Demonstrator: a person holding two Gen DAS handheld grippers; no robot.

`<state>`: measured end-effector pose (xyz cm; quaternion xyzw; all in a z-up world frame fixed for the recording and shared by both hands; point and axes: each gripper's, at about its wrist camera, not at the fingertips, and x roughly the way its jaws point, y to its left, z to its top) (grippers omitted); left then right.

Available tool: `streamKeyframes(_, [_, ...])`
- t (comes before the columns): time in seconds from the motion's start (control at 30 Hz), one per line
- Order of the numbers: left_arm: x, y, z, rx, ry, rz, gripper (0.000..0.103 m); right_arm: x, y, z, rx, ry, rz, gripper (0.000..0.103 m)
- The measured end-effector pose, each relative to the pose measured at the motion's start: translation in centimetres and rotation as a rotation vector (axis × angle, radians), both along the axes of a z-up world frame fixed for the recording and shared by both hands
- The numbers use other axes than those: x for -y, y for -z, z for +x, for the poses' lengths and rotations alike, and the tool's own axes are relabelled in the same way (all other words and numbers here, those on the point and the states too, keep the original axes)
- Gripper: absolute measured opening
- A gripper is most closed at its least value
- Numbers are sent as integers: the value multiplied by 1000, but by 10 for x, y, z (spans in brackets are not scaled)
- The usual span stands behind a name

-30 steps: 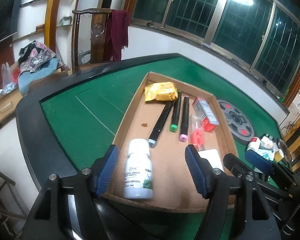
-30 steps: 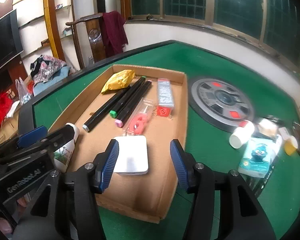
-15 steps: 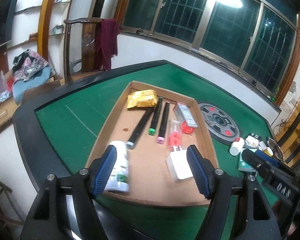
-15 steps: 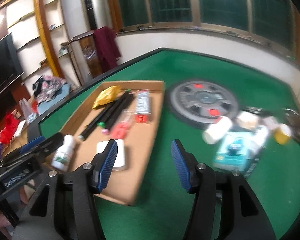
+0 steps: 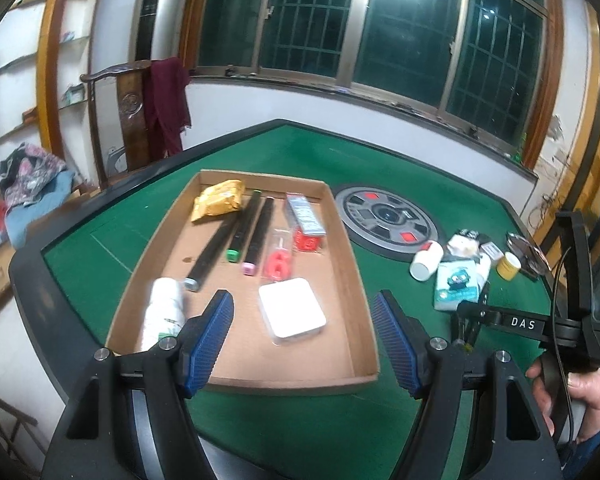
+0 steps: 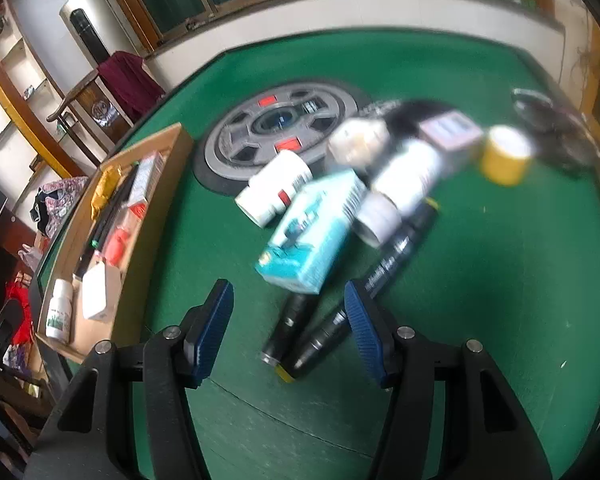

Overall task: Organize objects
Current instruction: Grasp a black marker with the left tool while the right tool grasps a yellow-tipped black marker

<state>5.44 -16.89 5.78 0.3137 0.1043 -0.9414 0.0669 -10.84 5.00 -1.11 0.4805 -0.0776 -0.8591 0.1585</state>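
Cardboard tray (image 5: 356, 280) on the green table (image 5: 300, 412), partly filled: yellow packet (image 5: 219, 201), 3 dark markers (image 5: 256, 236) side by side, a red-and-grey box (image 5: 306, 222), a pink item in clear wrap (image 5: 278, 262), a flat white case (image 5: 292, 314), a white bottle (image 5: 164, 316) lying at the near left corner

Left gripper (image 5: 302, 338) hangs over the tray's near end, jaws spread, nothing between them

Right gripper (image 6: 288, 328) spread and empty above the loose pile on the felt beside the tray; view blurred

Left to sort, by my count: 2 black pens (image 6: 312, 328) nearest the jaws, a teal box (image 6: 312, 236), 2 or 3 white bottles (image 6: 276, 188), a yellow cup (image 6: 504, 156), some smaller bits

Judgement: roughly half done; the pens look the likeliest next pick
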Motion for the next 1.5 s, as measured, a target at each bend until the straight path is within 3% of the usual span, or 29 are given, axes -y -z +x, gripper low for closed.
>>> streamKeyframes(0.23, [-13, 1, 2, 10, 24, -21, 67, -10, 11, 3, 34, 0, 57, 56])
streamKeyframes(0.47, [-23, 10, -4, 35, 69, -18, 67, -39, -4, 6, -25, 89, 40, 56])
streamKeyframes(0.8, [-83, 17, -33, 71, 274, -41, 67, -61, -3, -1, 10, 163, -42, 56])
streamKeyframes(0.9, [-107, 19, -52, 106, 359, -14, 66, -78, -7, -2, 1, 220, -71, 56])
streamKeyframes(1.0, [-134, 26, -75, 172, 432, -8, 55, -104, -10, -3, 3, 307, -132, 56])
streamKeyframes(1.13, [-157, 45, -101, 274, 464, -37, 31, -129, -12, -2, 17, 379, -209, 56])
streamKeyframes(1.4, [-172, 51, -142, 306, 424, -15, 31, -126, -19, 0, 7, 370, -233, 57])
streamKeyframes(1.5, [-163, 59, -161, 326, 366, 30, 28, -122, -14, -5, 33, 345, -230, 57])
